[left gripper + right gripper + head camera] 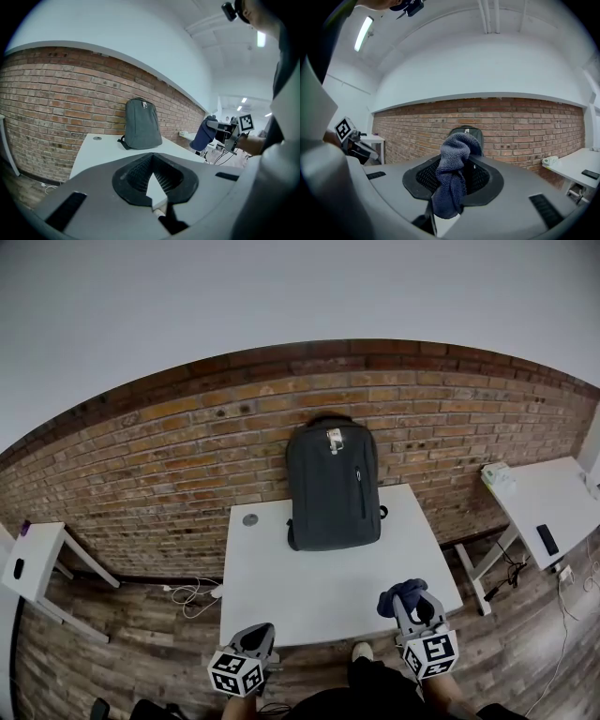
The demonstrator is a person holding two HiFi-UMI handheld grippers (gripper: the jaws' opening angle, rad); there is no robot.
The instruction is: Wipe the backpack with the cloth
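Jaws of right gripper (pixel 412 604) pinch the blue cloth (pixel 450 178), well apart from the backpack (pixel 333 486) against the wall; left gripper (pixel 260 632) jaws together, empty.

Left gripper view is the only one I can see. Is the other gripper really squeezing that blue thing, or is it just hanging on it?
Observer: Squeezing it. The right gripper view shows the right gripper shut on the cloth, with cloth bunched above the jaws and drooping below them.
Operator: Is there more stuff on that other table far away?
Observer: Yes. The head view shows a dark phone lying flat on the right-hand table.
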